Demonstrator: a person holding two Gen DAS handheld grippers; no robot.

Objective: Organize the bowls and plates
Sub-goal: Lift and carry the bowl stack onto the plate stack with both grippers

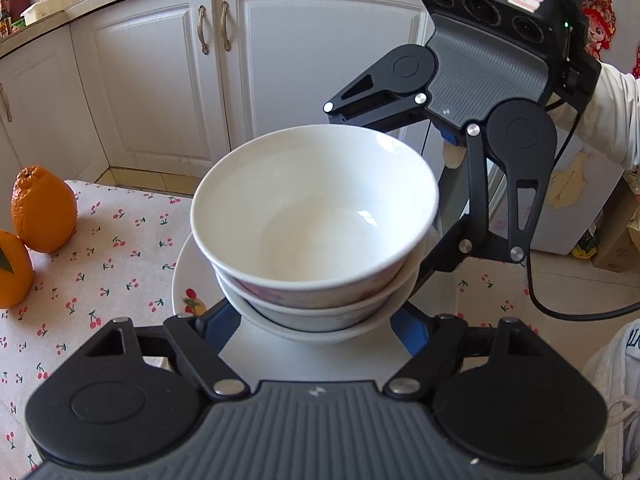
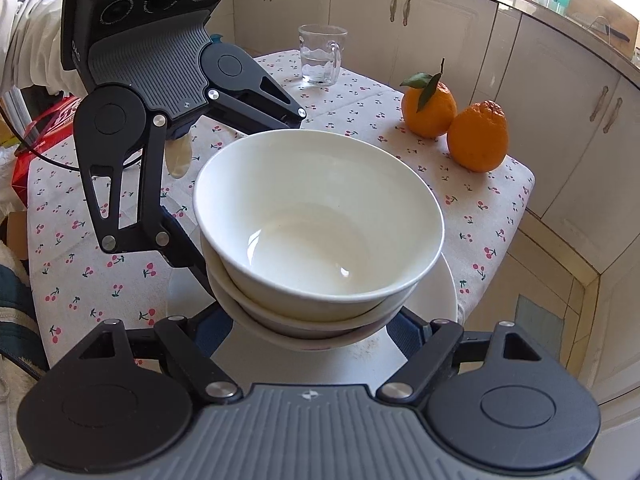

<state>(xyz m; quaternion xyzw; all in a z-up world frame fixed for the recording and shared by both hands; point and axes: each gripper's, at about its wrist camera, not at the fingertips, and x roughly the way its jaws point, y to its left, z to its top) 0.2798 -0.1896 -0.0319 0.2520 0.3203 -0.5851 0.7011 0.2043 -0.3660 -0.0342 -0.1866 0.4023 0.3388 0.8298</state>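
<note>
Two white bowls are nested, the top bowl [image 1: 316, 208] [image 2: 316, 220] inside a lower bowl [image 1: 316, 316] [image 2: 304, 324], over a white plate [image 1: 186, 280] [image 2: 440, 292] with a fruit print. My left gripper [image 1: 316, 320] reaches in from one side, its blue fingers [image 1: 216, 332] flanking the lower bowl's base. My right gripper [image 2: 312, 320] does the same from the opposite side. Each shows in the other's view: the right gripper [image 1: 396, 200] and the left gripper [image 2: 236, 196]. Both look shut on the lower bowl, though the bowl rims hide the pads.
The table [image 2: 100, 248] has a cherry-print cloth. Two oranges [image 2: 476, 136] [image 1: 42, 208] sit near one corner and a glass mug [image 2: 322, 56] stands at the far side. The table edge [image 2: 516, 216] lies close to the plate. White cabinets [image 1: 160, 80] surround it.
</note>
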